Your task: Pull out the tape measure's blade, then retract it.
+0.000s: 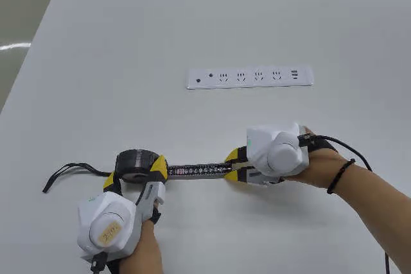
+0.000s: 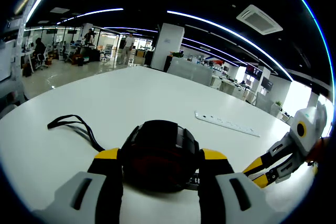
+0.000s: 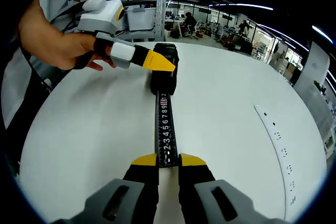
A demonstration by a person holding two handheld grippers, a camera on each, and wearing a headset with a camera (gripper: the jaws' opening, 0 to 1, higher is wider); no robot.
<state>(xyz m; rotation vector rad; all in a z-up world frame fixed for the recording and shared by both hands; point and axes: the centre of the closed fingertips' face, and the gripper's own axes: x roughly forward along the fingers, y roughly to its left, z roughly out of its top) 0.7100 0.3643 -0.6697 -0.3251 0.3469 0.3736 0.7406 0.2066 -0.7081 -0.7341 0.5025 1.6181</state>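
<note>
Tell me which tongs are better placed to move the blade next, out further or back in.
Right, likely. The right tongs are shut on the blade at its free end, so they can guide it either way. The left tongs clamp the case, anchoring it.

White table (image 1: 192,17), three things laid on it.
A white power strip (image 1: 250,77) is seen flat near the middle; closer to the person a black tape measure (image 1: 136,163) is set on the surface, its blade (image 1: 199,171) drawn out flat to the right, its black strap (image 1: 64,172) trailed out to the left.
</note>
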